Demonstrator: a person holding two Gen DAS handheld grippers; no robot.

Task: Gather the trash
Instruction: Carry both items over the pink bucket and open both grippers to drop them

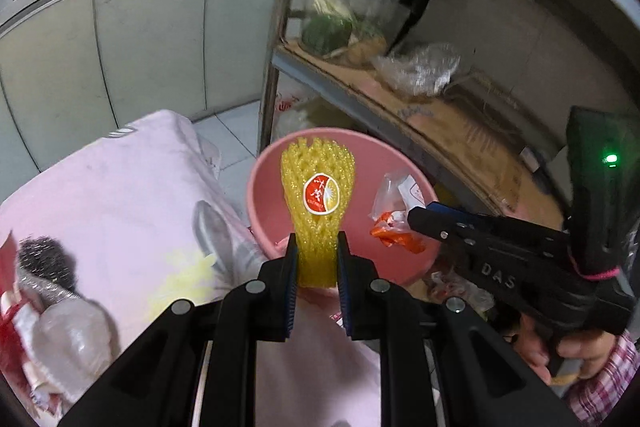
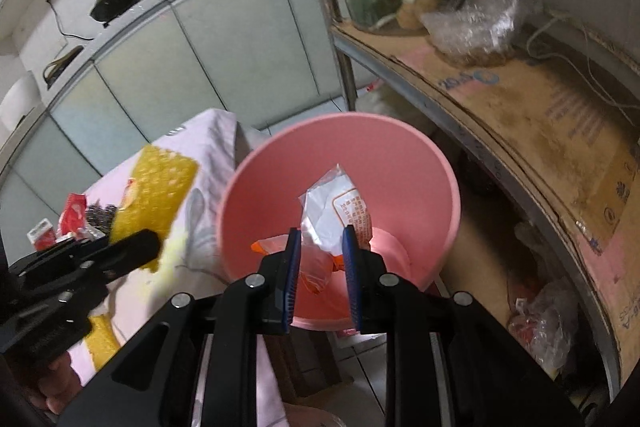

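Note:
My left gripper (image 1: 317, 259) is shut on a yellow foam fruit net (image 1: 318, 195) with a red sticker, held at the near rim of a pink bin (image 1: 264, 195). My right gripper (image 2: 322, 259) is shut on a clear plastic wrapper with orange print (image 2: 340, 215), held over the mouth of the pink bin (image 2: 280, 167). In the left wrist view the right gripper (image 1: 416, 217) comes in from the right with the wrapper (image 1: 396, 211). In the right wrist view the left gripper (image 2: 152, 247) holds the foam net (image 2: 156, 195) left of the bin.
A table with a pink cloth (image 1: 120, 195) stands left of the bin, carrying more trash: a red wrapper (image 2: 72, 211), a dark scrubber (image 1: 44, 259) and clear plastic (image 1: 72, 339). A metal shelf with cardboard (image 2: 520, 99) and bags (image 2: 476, 19) is at right. Cabinets (image 1: 152, 39) stand behind.

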